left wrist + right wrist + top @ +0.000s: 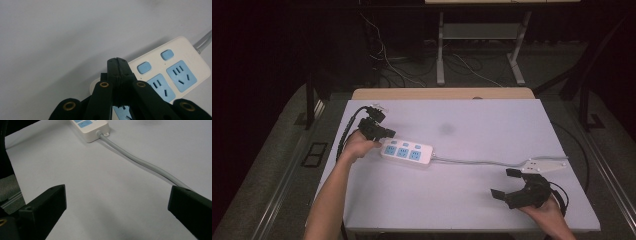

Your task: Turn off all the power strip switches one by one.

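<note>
A white power strip (407,151) with blue sockets and blue switches lies left of the table's middle. Its grey cable (477,161) runs right towards my right gripper's pale plate (544,165). My left gripper (388,133) is shut with nothing between its jaws, its tip at the strip's left end. In the left gripper view the closed jaws (117,61) sit over that end of the strip (175,72). My right gripper (504,183) stands wide open near the front right corner. In the right gripper view (117,200) the cable (140,161) passes close to the right-hand jaw, and the strip's end (91,130) lies far ahead.
The white table top (492,125) has a faint smudge (446,129) behind the strip. A wooden edge (442,93) runs along the back. Desk legs and loose wires (402,65) stand on the floor beyond. Both forearms come in from the front edge.
</note>
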Demonstrator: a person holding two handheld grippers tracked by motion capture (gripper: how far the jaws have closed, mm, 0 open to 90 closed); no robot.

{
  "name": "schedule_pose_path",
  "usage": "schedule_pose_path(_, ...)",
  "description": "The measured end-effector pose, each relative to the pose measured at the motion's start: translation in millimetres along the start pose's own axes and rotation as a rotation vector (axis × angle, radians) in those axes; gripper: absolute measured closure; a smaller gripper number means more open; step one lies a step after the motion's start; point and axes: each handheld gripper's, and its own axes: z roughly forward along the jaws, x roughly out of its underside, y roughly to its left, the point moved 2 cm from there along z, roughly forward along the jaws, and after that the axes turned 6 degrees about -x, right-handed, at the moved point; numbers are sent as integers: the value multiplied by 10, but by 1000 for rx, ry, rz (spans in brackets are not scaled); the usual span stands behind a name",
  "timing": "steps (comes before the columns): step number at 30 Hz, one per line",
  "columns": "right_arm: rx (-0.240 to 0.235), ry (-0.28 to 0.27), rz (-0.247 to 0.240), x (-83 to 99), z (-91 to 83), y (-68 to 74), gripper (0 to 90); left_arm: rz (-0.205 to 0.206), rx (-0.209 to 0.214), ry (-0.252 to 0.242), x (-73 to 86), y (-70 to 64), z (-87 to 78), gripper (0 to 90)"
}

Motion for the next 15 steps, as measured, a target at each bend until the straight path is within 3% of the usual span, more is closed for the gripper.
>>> schedule_pose_path(15,0,5,1,6,4,-3,17,-16,20,32,98,4,97,894)
